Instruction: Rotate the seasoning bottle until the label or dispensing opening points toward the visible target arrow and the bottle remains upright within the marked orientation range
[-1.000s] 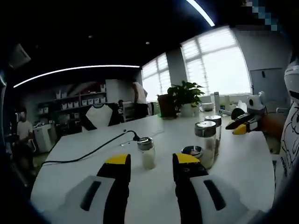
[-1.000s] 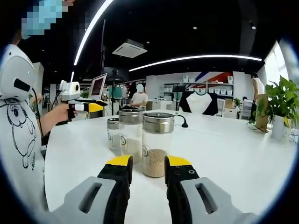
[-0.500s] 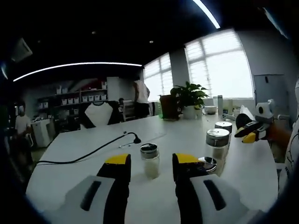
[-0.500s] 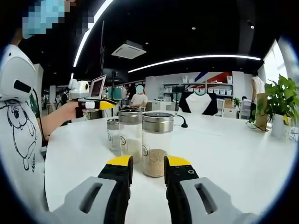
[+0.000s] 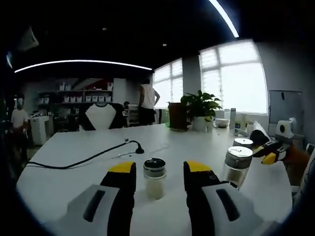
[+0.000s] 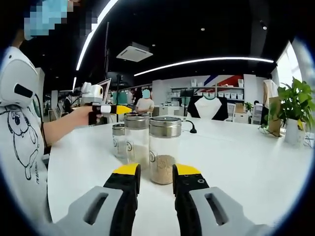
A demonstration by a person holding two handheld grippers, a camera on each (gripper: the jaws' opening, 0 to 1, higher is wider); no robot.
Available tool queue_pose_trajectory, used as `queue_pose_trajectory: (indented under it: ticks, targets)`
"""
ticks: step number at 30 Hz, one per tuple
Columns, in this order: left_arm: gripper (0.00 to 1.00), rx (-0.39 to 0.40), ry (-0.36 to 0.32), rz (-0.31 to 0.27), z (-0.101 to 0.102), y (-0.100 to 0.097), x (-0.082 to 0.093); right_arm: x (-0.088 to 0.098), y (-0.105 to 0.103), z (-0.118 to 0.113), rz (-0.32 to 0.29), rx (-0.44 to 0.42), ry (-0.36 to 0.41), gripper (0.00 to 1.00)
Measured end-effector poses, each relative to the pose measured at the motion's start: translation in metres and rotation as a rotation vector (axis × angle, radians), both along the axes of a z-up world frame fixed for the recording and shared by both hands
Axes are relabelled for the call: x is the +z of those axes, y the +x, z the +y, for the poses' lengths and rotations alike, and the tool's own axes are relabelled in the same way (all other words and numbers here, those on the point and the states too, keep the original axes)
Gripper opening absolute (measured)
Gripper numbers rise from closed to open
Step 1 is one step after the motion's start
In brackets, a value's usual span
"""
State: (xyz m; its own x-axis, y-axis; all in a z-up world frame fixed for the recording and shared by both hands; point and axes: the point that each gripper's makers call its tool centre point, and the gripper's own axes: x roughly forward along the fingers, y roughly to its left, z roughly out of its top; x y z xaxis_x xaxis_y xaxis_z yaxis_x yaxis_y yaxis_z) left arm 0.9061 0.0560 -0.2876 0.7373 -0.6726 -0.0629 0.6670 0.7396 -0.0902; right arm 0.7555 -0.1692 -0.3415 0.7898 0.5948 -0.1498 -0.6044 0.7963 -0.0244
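The left gripper (image 5: 153, 169) has swung to centre a small bottle (image 5: 154, 177) between its spread jaws, not yet touching, so gripping looks next. The right gripper (image 6: 151, 172), jaws spread, faces three bottles (image 6: 164, 156) on the white table (image 6: 236, 157). No target arrow or label can be made out.
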Motion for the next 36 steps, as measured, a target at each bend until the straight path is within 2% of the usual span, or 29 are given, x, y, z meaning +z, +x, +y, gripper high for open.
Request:
queue_pose_trajectory:
  ticks: [4, 8, 9, 15, 17, 23, 26, 33, 36]
  targets:
    - [0.42, 0.015, 0.028, -0.011, -0.005, 0.008, -0.001, 0.001, 0.001, -0.002, -0.002, -0.006, 0.003, 0.24]
    - [0.40, 0.009, 0.019, -0.017, -0.013, 0.015, -0.003, -0.001, 0.001, -0.003, 0.002, -0.008, -0.003, 0.23]
    - [0.39, 0.017, 0.039, -0.033, -0.014, 0.020, -0.005, -0.001, 0.001, -0.003, 0.001, -0.008, -0.003, 0.23]
    - [0.42, 0.019, 0.058, -0.008, -0.021, 0.031, -0.019, 0.001, -0.001, -0.007, -0.003, -0.017, -0.001, 0.23]
    - [0.42, 0.026, 0.073, -0.015, -0.022, 0.033, -0.021, 0.001, -0.001, -0.009, -0.002, -0.021, 0.001, 0.23]
    - [0.43, 0.041, 0.067, -0.017, -0.024, 0.043, -0.024, -0.002, 0.000, -0.007, 0.001, -0.016, 0.000, 0.23]
    - [0.44, 0.037, 0.052, 0.011, -0.027, 0.047, -0.028, -0.002, -0.001, -0.006, -0.001, -0.015, -0.002, 0.22]
    - [0.45, 0.044, 0.100, -0.020, -0.032, 0.054, -0.033, -0.005, -0.003, -0.012, 0.005, -0.034, -0.001, 0.22]
    - [0.45, 0.040, 0.113, -0.015, -0.036, 0.056, -0.037, -0.005, -0.006, -0.016, 0.006, -0.045, -0.001, 0.22]
